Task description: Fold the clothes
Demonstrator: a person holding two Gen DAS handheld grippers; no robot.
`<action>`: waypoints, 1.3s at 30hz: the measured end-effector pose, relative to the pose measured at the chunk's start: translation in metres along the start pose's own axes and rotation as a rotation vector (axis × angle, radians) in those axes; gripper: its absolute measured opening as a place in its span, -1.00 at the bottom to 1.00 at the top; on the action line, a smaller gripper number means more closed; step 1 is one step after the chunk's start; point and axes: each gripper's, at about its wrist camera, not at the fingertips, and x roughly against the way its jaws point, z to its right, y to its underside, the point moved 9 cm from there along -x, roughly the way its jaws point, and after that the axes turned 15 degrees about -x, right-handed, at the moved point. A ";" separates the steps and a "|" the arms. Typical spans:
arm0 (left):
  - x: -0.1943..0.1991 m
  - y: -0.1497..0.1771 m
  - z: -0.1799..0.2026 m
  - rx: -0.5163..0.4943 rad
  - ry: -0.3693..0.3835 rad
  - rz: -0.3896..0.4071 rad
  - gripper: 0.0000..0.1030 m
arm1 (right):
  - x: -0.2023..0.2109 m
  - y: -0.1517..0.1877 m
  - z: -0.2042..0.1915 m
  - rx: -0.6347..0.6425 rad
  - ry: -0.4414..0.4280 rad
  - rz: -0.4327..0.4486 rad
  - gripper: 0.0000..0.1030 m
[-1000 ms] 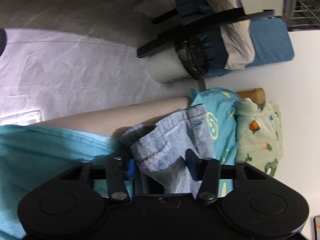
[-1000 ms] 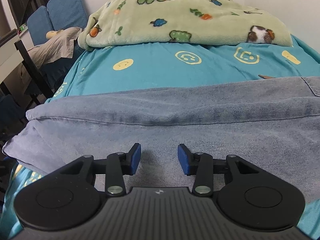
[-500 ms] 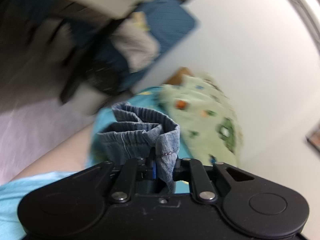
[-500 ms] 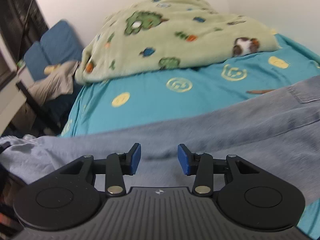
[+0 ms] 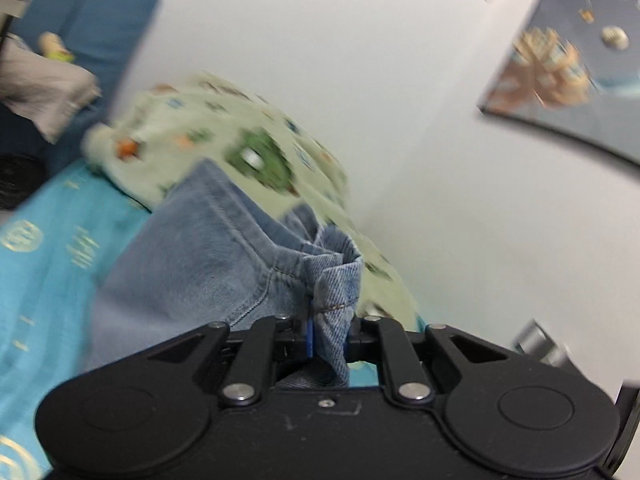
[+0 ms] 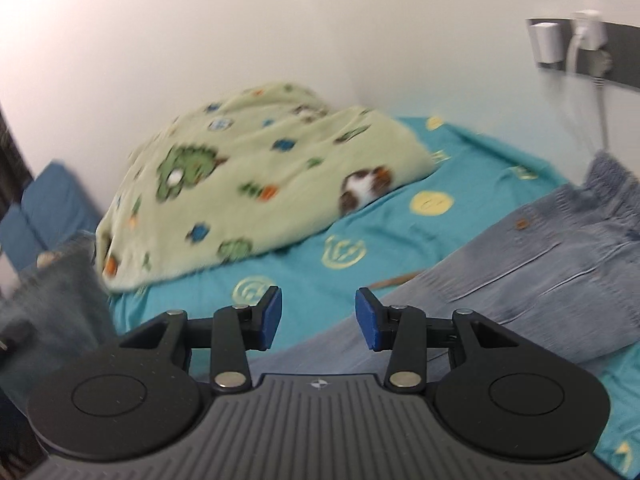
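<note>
A bunched hem of the jeans (image 5: 208, 256) is pinched between the pressed-together fingers of the left tongs (image 5: 330, 334), and the denim is seen lifted off the bed (image 5: 44, 248), trailing down and away to the left in the left wrist view. A thin blue pad edge is visible against the fabric at the left finger. Behind the raised cloth, a pale green blanket (image 5: 240, 148) printed with small animals is heaped against the white wall (image 5: 360, 60), and a framed picture (image 5: 568, 64) is hung on that wall to the right. Blue cushions (image 5: 104, 28) are seen at the far left. In the right wrist view, the right tongs (image 6: 318, 316) are spread apart, with nothing between the blue pads (image 6: 270, 316), and are held just above the bed. The rest of the jeans (image 6: 520, 280) is laid across the turquoise sheet (image 6: 400, 216) to the right, with the waistband toward the far right edge. A blurred strip of denim is also seen hanging at the left edge of that view. The green blanket (image 6: 260, 188) is piled beyond the tongs, and plugs (image 6: 568, 40) with a white cable are fixed on the wall at upper right. Both views are softened by motion blur.
</note>
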 end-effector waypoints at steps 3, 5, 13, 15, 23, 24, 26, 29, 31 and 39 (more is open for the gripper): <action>-0.037 0.040 0.030 -0.047 0.044 -0.084 -0.80 | 0.006 -0.014 0.019 -0.039 0.022 0.035 -0.16; -0.059 0.073 0.043 -0.088 0.049 -0.160 -0.80 | 0.005 -0.018 0.032 -0.061 0.059 0.054 -0.12; -0.085 0.148 0.050 -0.253 0.068 -0.317 -0.77 | -0.037 0.023 0.033 -0.066 0.043 -0.136 -0.12; -0.081 0.147 0.050 -0.275 0.085 -0.327 -0.73 | -0.039 0.029 0.029 -0.049 0.030 -0.158 -0.12; -0.033 0.125 0.032 -0.314 0.076 -0.338 -0.14 | -0.033 0.048 0.007 0.011 -0.043 -0.233 -0.08; -0.025 0.120 0.025 -0.312 0.054 -0.340 -0.14 | -0.034 0.053 0.005 0.016 -0.051 -0.251 -0.04; -0.011 0.110 0.009 -0.307 0.006 -0.345 -0.03 | -0.038 0.065 0.000 0.023 -0.061 -0.287 -0.01; 0.008 0.095 -0.015 -0.335 -0.061 -0.343 0.13 | -0.047 0.083 -0.004 0.013 -0.070 -0.342 0.05; 0.017 0.091 -0.033 -0.352 -0.113 -0.350 0.19 | -0.054 0.091 -0.004 -0.015 -0.063 -0.361 0.13; 0.026 0.103 -0.093 -0.251 -0.192 -0.372 0.24 | -0.073 0.120 0.002 0.021 0.002 -0.405 0.29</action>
